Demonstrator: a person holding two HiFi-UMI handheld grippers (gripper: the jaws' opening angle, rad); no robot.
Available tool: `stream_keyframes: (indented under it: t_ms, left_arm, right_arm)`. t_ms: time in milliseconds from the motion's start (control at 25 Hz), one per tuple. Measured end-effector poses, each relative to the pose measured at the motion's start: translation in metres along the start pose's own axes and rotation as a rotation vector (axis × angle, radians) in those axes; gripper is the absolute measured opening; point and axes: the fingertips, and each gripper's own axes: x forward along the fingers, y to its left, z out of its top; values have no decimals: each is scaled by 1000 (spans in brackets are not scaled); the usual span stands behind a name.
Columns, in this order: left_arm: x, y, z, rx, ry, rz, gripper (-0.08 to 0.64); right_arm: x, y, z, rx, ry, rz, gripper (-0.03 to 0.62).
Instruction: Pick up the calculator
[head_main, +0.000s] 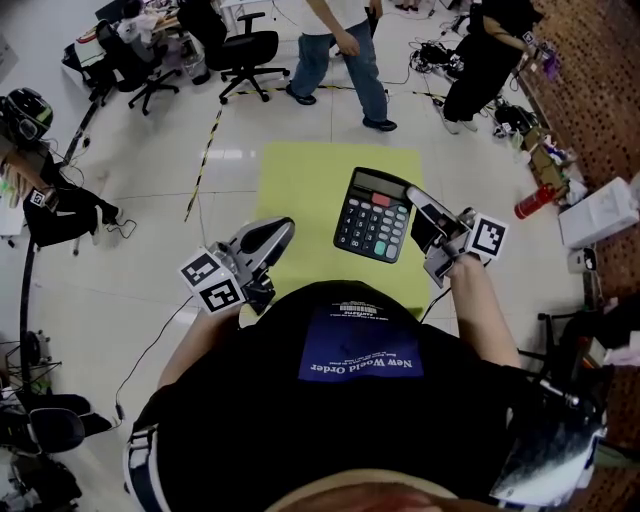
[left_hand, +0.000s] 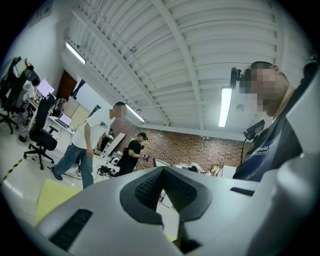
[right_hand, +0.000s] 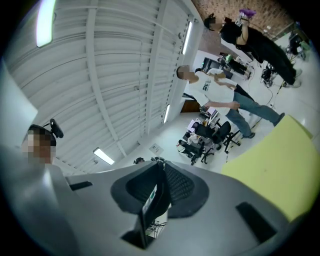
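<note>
One edge was all the right gripper (head_main: 418, 205) had: jaws clamped on the calculator (head_main: 374, 214), holding it tilted above the yellow mat (head_main: 300, 190). It looked like light, stiff, slick plastic, so I'd grip the rim, not the keys. Black body, grey display, one red key. Left gripper (head_main: 275, 232) was pinched narrow, empty.

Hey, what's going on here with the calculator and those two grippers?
A person holds a gripper in each hand over a yellow mat on the floor. The right gripper has its jaws clamped on the right edge of the black calculator, which appears lifted off the mat and tilted. The left gripper is empty, with its jaws together, off to the calculator's left and not touching it. Other people move about in the background.
</note>
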Motion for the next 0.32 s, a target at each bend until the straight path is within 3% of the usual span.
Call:
stream_keyframes:
  t_ms: [320]
  left_arm:
    - [0,0,-1,1,-2,-3,6]
  right_arm:
    - [-1,2,1,-8,-3,3,35]
